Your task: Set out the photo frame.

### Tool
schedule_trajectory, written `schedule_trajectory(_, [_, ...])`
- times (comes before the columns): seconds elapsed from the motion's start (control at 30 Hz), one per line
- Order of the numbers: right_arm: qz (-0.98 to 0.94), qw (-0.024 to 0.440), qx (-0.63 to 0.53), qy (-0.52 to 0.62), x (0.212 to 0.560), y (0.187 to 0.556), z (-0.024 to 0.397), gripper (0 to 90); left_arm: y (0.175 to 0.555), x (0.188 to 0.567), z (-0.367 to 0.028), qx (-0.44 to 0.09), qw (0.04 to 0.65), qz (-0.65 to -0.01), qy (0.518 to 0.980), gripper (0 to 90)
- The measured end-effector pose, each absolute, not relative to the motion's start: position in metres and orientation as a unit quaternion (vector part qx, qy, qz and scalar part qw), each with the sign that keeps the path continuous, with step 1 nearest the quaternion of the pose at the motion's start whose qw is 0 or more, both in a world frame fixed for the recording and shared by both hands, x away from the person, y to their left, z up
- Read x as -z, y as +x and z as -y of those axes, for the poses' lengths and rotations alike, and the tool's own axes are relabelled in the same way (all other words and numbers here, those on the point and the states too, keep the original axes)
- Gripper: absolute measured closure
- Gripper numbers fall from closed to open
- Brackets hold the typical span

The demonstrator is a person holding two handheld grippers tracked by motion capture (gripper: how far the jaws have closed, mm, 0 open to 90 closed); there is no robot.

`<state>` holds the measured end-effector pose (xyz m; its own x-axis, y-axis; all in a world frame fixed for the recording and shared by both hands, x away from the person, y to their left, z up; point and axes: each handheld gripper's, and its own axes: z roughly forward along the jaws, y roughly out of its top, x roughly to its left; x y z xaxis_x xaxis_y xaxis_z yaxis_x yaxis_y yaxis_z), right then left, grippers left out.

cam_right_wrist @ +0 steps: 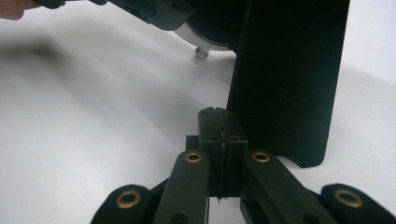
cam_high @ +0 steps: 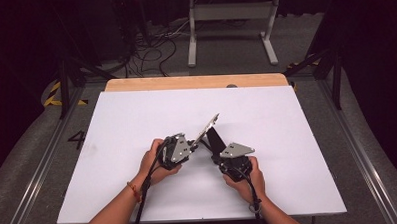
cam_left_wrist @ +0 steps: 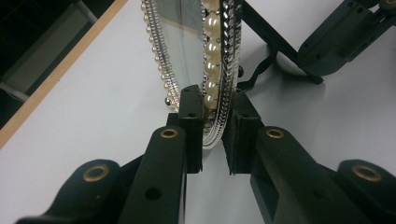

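Centre frame on the white tabletop [cam_high: 137, 124], the left tongs [cam_left_wrist: 216, 135] clamp the pearl-edged mirror's [cam_left_wrist: 187, 46] rim, its top cut off. The right tongs [cam_right_wrist: 219, 135] are fully closed, empty; the mirror's black stand [cam_right_wrist: 289, 79] hides the mirror's back.
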<state>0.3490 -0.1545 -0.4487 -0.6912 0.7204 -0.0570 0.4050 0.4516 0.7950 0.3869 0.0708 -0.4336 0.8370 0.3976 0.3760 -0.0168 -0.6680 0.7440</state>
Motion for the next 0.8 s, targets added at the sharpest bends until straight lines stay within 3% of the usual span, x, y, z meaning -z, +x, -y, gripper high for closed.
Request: schedule_trajectory(0.8, [-0.835,0.211,-0.372,0.345,0.46,0.351,0.146,90.0,0.388,0.434,-0.068,-0.268,0.389,-0.107,0.875,79.3])
